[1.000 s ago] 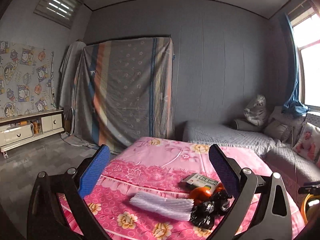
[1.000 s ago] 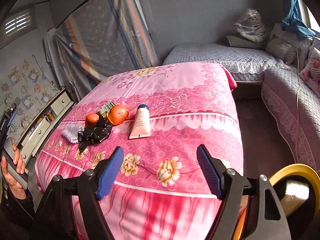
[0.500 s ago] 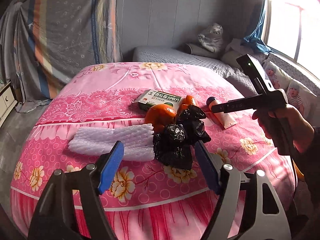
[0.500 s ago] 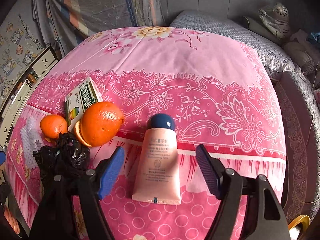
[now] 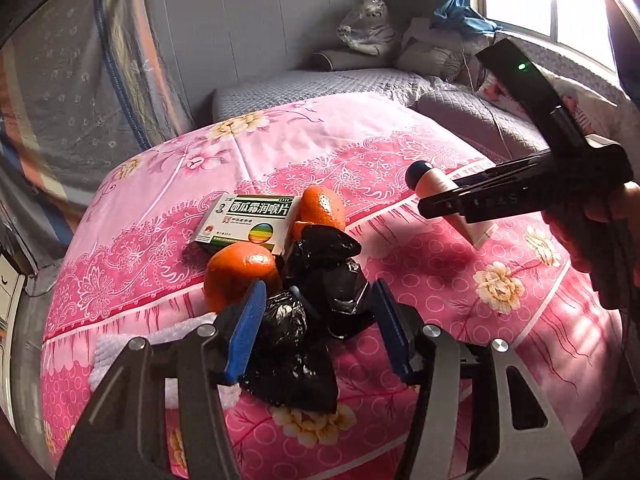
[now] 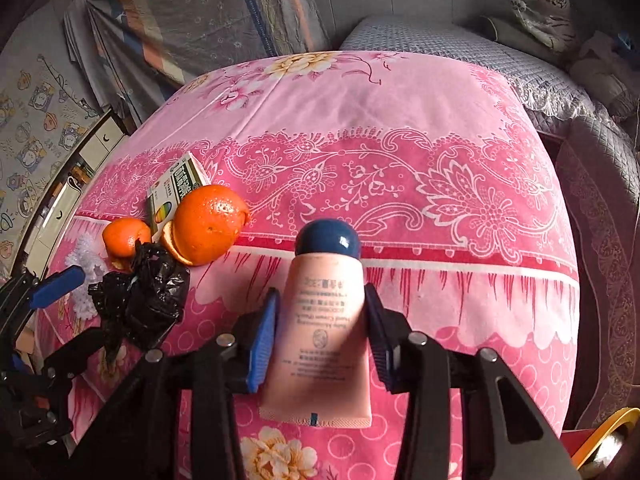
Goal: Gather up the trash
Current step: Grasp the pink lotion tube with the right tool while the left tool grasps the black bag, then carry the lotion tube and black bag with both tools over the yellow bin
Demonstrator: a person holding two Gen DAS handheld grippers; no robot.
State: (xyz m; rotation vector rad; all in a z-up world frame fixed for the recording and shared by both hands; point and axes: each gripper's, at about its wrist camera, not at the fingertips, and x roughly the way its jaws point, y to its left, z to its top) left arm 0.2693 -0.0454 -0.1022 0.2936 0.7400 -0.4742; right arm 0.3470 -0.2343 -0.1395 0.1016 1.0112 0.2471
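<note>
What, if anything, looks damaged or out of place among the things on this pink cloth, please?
The larger orange looks torn open: its peel is split and curls away at the lower left. A crumpled black plastic bag sprawls beside it. Nothing has spilled.

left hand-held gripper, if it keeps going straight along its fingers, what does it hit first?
Most likely the crumpled black plastic bag: it sits between the open fingers of the left hand-held gripper, directly ahead. The orange and medicine box lie just beyond; exact depth is unclear.

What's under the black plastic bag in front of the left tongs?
The black plastic bag lies on the pink bedsheet, overlapping the white foam netting at its left. The left tongs straddle it, open. Anything beneath or inside it is covered.
</note>
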